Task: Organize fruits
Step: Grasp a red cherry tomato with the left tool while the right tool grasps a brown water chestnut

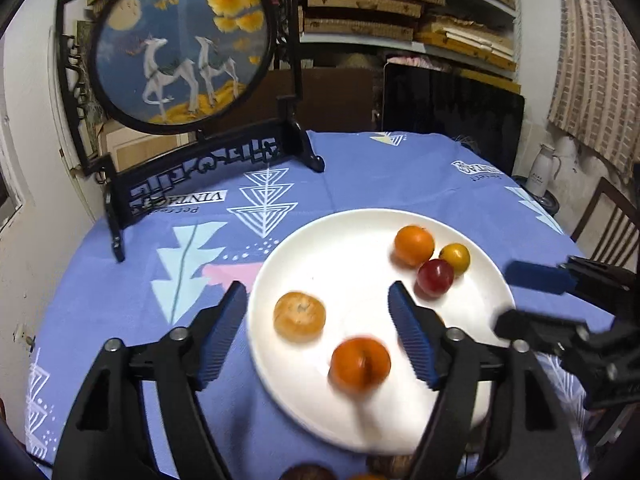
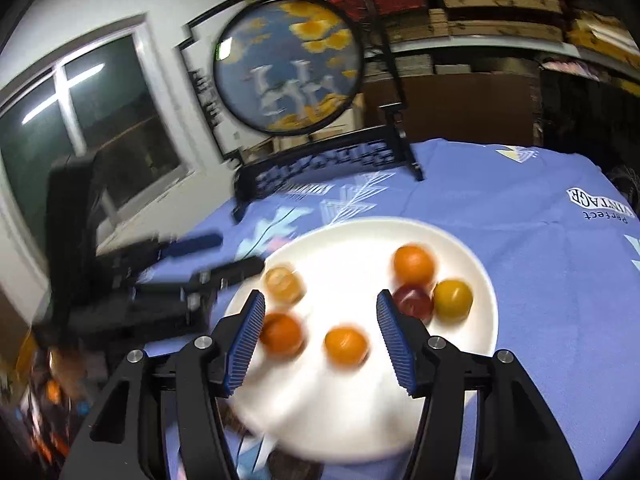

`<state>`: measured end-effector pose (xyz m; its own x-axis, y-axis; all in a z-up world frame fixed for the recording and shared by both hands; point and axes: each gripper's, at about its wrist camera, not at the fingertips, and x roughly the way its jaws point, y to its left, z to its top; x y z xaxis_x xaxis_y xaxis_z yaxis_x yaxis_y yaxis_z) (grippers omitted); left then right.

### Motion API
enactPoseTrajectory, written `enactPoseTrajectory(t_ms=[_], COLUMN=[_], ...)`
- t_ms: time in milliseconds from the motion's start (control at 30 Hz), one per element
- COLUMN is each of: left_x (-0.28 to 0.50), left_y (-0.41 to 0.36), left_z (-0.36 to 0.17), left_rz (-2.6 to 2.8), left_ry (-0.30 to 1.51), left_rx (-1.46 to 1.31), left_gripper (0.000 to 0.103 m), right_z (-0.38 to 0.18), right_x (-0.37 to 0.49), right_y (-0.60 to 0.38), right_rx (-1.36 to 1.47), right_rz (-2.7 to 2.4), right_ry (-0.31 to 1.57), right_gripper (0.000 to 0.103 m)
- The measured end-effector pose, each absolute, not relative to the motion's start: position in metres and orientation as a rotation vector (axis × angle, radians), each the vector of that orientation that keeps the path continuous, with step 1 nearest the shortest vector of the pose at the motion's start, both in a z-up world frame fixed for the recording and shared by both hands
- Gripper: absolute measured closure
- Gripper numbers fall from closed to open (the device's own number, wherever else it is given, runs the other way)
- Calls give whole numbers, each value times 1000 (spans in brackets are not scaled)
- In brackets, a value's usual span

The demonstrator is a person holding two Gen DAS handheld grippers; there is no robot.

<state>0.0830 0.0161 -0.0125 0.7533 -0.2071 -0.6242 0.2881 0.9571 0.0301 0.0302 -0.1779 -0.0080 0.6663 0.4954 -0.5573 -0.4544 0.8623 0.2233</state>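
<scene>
Left gripper (image 1: 318,312) over the near rim of the white plate (image 1: 348,240), jaws wide apart, gripping nothing. Right gripper (image 2: 320,312) likewise parted and empty, a blurred orange fruit (image 2: 346,346) lying loose between its fingers. On the plate, on the blue-clothed bench (image 1: 380,172): pale orange fruit (image 1: 299,314), red fruit (image 1: 435,278) touching a yellow fruit (image 1: 455,257), another orange behind (image 1: 414,245).

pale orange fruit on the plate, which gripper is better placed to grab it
Left, likely. The pale orange fruit lies between the open left gripper fingers; the right gripper centres on another orange.
</scene>
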Motion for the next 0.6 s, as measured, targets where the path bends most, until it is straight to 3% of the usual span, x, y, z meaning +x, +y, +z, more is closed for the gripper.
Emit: enactPoseTrajectory(t_ms=[300, 600], left_x=[14, -32], left_y=[69, 66], left_z=[-14, -26], left_rz=[-216, -273], left_ry=[702, 728], left_rx=[201, 242], left_gripper=[31, 29], right_z=[-35, -76], right_x=[-98, -106], right_y=[-197, -205], right_rx=[-221, -212], right_rz=[534, 466], right_ry=[738, 855], right_gripper=[37, 38])
